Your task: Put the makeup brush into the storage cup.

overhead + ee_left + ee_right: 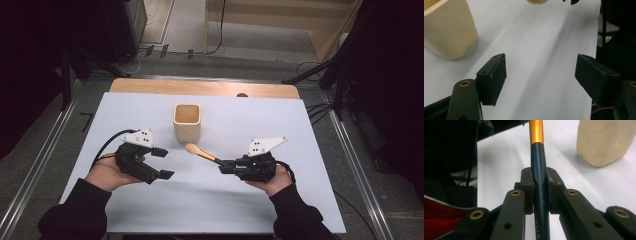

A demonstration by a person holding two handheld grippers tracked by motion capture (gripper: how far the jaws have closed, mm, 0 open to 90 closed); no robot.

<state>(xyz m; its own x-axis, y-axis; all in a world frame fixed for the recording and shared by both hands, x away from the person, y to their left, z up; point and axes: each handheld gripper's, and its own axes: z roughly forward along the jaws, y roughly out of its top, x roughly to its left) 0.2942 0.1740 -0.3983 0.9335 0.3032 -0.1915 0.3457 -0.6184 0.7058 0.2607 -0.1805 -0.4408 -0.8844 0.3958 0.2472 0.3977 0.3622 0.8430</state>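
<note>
Where the camera looks down from above, my two hands come in over the near edge of the white tabletop [310, 125]. My left gripper [163, 163] sits toward the left edge with its jaws spread wide and nothing between them. My right gripper [224, 165] sits toward the right edge, clamped on the dark handle of a makeup brush [201, 152] whose tan head points at the tabletop's middle. A cream square cup [187, 122] stands upright beyond the brush head, nearer the far edge.

Along my left gripper [540, 77], the jaws stand far apart over bare white surface, the cup [447, 30] at upper left and the brush head [537, 1] at the top edge.

Along my right gripper [539, 182], both jaws press the brush [537, 162] handle, navy below a gold ferrule; the cup [605, 141] stands at upper right.
</note>
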